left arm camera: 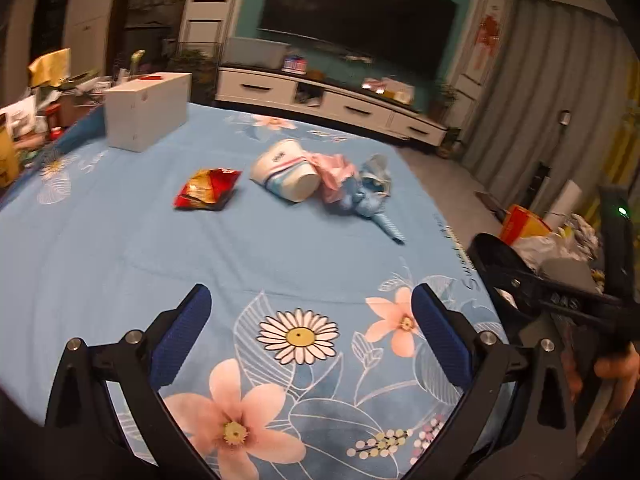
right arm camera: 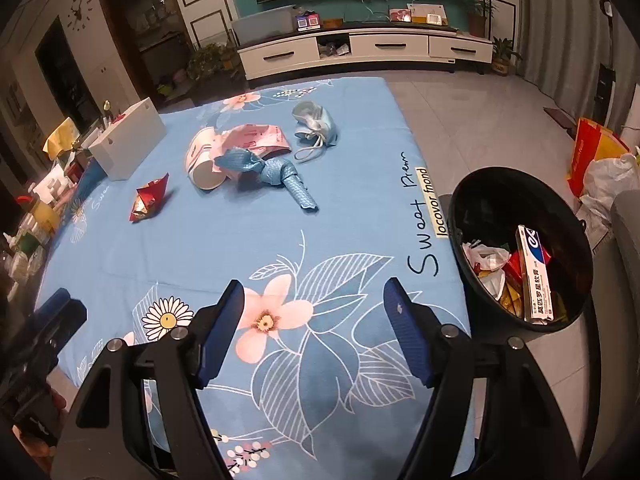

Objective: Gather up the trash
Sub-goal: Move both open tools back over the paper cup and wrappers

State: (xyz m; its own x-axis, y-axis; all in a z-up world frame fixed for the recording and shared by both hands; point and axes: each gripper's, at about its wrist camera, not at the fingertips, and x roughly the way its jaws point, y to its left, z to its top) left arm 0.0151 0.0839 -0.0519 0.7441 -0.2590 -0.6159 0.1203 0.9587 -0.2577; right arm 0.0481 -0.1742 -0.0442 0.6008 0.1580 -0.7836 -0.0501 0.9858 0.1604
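Observation:
Trash lies at the far side of the blue floral cloth (left arm camera: 120,264): a red snack bag (left arm camera: 208,189) (right arm camera: 148,198), a tipped white paper cup (left arm camera: 286,176) (right arm camera: 202,160), a pink wrapper (left arm camera: 336,172) (right arm camera: 256,138), a crumpled blue wrapper (left arm camera: 368,196) (right arm camera: 272,172) and a grey-blue pouch (right arm camera: 316,124). My left gripper (left arm camera: 310,294) hovers open over the near flowers, nothing between its pads. My right gripper (right arm camera: 313,286) is open too, empty, over the near cloth. Right of the table stands a black bin (right arm camera: 520,248) (left arm camera: 496,252) with a toothpaste box and wrappers inside.
A white box (left arm camera: 146,110) (right arm camera: 128,144) stands at the far left of the cloth. Clutter crowds the left edge (right arm camera: 36,216). Bags (right arm camera: 596,160) sit on the tiled floor to the right. A TV cabinet (right arm camera: 360,50) lines the back wall.

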